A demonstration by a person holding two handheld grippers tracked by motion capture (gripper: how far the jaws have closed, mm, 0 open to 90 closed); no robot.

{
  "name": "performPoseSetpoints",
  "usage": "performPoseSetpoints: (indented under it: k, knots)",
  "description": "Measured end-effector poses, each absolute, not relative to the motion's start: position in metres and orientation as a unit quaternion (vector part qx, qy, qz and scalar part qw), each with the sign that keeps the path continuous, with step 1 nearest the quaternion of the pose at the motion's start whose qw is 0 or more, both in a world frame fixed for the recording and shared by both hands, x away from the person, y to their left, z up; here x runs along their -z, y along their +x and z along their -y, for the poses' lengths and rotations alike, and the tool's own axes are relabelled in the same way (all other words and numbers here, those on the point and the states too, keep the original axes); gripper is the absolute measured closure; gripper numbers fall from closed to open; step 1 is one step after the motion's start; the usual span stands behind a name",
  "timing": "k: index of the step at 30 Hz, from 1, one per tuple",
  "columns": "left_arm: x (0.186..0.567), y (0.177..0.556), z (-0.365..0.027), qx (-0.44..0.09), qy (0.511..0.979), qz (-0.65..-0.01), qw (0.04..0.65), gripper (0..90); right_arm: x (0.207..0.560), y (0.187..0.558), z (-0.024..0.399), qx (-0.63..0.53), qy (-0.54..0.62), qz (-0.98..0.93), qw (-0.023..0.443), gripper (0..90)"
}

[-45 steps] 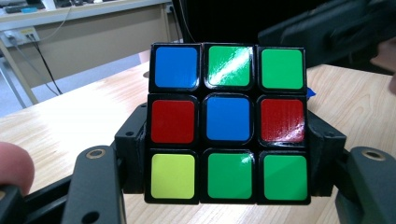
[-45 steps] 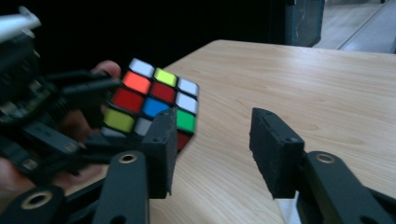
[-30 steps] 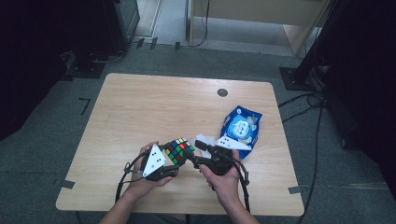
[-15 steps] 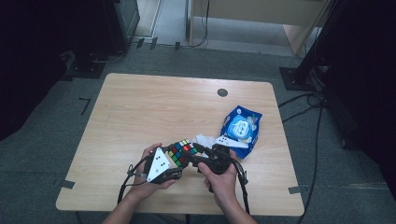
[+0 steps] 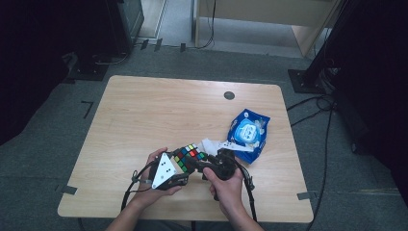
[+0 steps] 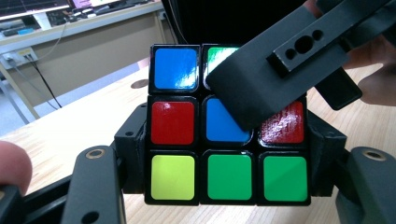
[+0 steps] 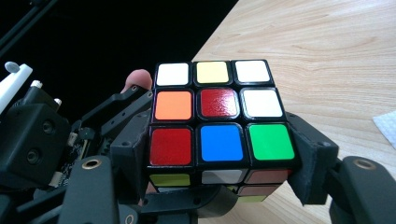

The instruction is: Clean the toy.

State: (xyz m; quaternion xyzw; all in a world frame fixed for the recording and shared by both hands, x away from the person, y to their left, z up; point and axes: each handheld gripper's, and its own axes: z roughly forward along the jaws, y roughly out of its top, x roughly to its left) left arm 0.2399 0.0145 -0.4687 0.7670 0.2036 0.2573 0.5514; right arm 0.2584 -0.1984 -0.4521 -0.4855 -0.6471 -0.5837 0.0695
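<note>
Gripping one puzzle cube (image 5: 188,156) from both sides, left tool (image 5: 174,167), right tool (image 5: 201,162), near table's (image 5: 144,110) front edge.

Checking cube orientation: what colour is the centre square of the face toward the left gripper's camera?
Blue, on the puzzle cube; clearest in the left gripper view.

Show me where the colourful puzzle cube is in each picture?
High view: cube low centre, between both hands.
Left gripper view: cube in the middle.
Right gripper view: cube in the middle.
Shared landmark: the wooden table.
</note>
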Motion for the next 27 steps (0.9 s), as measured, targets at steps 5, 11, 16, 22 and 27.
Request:
performPoseSetpoints:
  k: [5, 11, 16, 22, 27]
  knots:
    - [0.472, 0.241, -0.015, -0.255, 0.777, -0.193, 0.543, 32.6, 0.453, 0.261, 0.201, 0.576, -0.489, 0.652, 0.064, 34.5]
    - [0.476, 0.244, -0.020, -0.265, 0.795, -0.163, 0.520, 32.3, 0.439, 0.264, 0.218, 0.576, -0.486, 0.657, 0.034, 34.5]
    - [0.479, 0.248, -0.024, -0.284, 0.799, -0.168, 0.502, 34.1, 0.432, 0.265, 0.225, 0.573, -0.477, 0.666, 0.035, 34.5]
    - [0.478, 0.245, -0.022, -0.297, 0.800, -0.162, 0.495, 33.6, 0.437, 0.266, 0.215, 0.553, -0.463, 0.690, 0.056, 34.5]
    - [0.478, 0.242, -0.020, -0.301, 0.798, -0.159, 0.498, 33.4, 0.437, 0.266, 0.214, 0.553, -0.460, 0.693, 0.054, 34.4]
